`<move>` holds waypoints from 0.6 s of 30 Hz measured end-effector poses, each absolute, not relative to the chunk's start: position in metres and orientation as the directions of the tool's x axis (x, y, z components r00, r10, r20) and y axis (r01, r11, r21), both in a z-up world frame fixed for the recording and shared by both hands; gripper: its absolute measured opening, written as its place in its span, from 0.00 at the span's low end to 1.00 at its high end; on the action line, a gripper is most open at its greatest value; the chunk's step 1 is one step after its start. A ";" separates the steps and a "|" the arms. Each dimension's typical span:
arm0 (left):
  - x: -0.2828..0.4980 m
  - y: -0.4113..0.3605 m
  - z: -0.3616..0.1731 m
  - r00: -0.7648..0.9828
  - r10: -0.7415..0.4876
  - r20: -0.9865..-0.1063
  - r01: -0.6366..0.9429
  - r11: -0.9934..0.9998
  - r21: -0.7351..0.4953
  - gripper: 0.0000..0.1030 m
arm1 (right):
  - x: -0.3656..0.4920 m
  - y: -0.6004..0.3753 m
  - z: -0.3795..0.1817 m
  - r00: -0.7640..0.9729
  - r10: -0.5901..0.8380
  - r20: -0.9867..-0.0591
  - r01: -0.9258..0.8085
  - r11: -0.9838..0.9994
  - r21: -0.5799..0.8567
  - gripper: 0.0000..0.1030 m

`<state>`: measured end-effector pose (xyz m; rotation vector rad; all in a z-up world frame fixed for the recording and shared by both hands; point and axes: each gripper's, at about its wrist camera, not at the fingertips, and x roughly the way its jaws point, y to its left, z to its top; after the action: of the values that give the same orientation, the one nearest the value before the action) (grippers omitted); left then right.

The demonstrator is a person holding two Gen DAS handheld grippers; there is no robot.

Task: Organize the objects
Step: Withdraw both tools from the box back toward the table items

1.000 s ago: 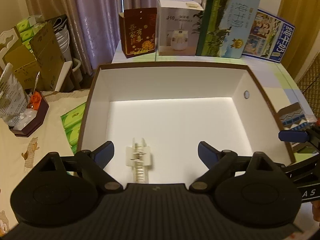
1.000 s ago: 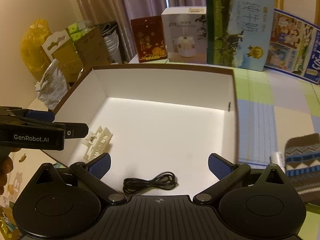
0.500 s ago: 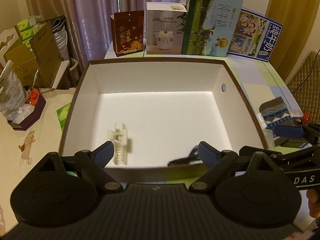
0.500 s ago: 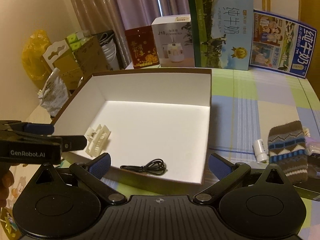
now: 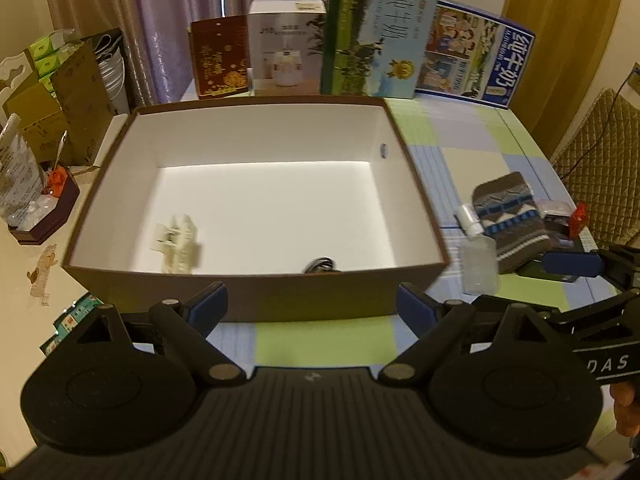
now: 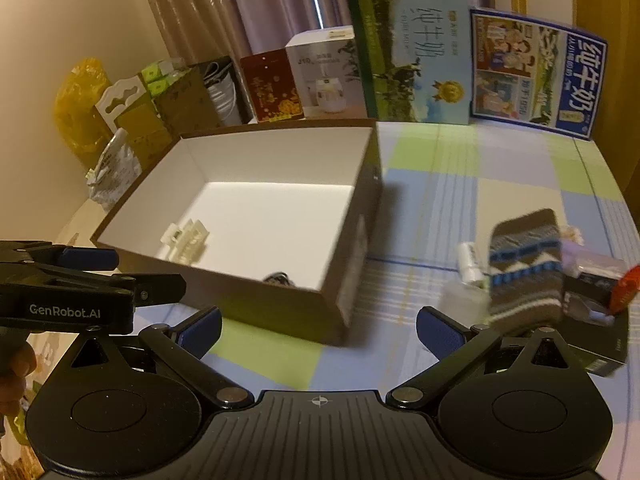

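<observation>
Nearest, the left gripper hangs over the checked tablecloth w/ its blue pads wide apart and nothing between them. The right gripper is the same: jaws spread, empty, over the cloth just in front of the box corner.

Directly ahead of both stands the brown box, open on top, white inside. Its near wall is between the grippers and the inside, and it hides part of the contents. In the box, near the left front corner, lies a white hair clip, blurred. A black cable shows only a little over the near wall, at front centre.

To the right of the box, on the cloth, the loose things lie close together: a clear small bottle w/ white cap, a knitted brown-blue sock just beside it, then a dark flat box w/ a red-orange piece on top; what that piece is I cannot tell.

Left of the brown box, off the cloth, is a dark tray w/ bags & small things.

Far back, along the curtain, cartons stand upright in a row: a red one, a white one, a tall green milk carton, a blue milk carton leaning.
</observation>
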<state>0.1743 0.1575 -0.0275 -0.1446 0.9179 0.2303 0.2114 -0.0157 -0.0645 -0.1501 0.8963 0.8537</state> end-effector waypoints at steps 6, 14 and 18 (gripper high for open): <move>0.177 0.116 -0.032 0.580 0.122 -0.805 -0.246 0.969 -0.031 0.87 | 0.219 -0.057 -0.063 0.324 0.583 -0.745 -0.704 0.674 0.222 0.98; 0.182 0.063 -0.044 0.562 0.095 -0.822 -0.208 0.978 -0.029 0.86 | 0.232 -0.109 -0.066 0.329 0.563 -0.758 -0.682 0.697 0.222 0.98; 0.187 0.042 -0.049 0.557 0.074 -0.827 -0.183 0.982 -0.036 0.87 | 0.240 -0.134 -0.068 0.342 0.544 -0.766 -0.656 0.722 0.220 0.98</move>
<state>0.1874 0.0419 -0.0494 -0.1226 0.9683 0.1524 0.2398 -0.1342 -0.0684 -0.1352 0.9390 0.7833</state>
